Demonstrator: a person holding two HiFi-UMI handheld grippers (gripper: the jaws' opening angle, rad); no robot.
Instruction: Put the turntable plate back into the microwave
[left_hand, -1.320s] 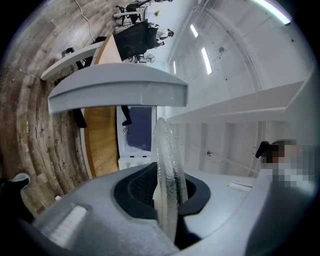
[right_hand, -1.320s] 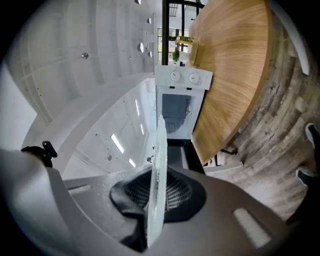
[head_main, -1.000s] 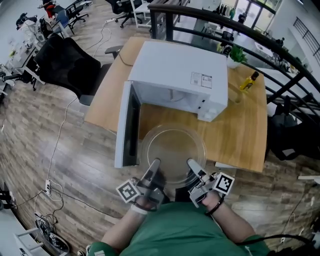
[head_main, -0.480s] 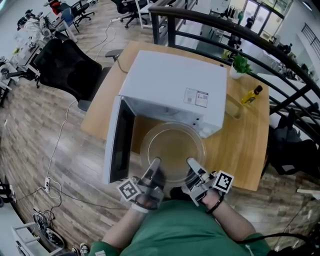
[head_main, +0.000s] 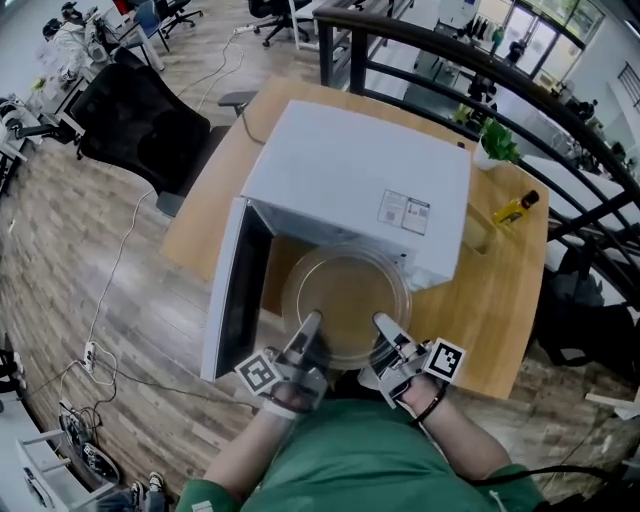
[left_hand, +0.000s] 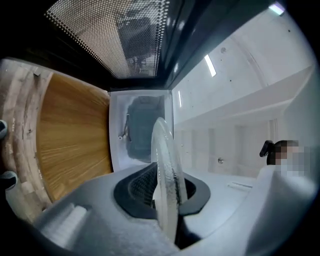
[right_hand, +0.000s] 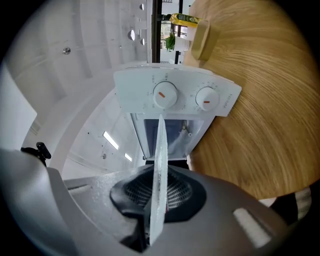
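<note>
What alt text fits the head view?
Seen from above, a person holds a glass turntable plate by its near rim, left tongs and right tongs each clamped on it, at the mouth of a white microwave whose door stands open, on a wooden table.

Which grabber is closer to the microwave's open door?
Left. The left gripper clamps the rim of the glass plate right beside the open door. The right gripper clamps the plate's other side, farther from the door.
</note>
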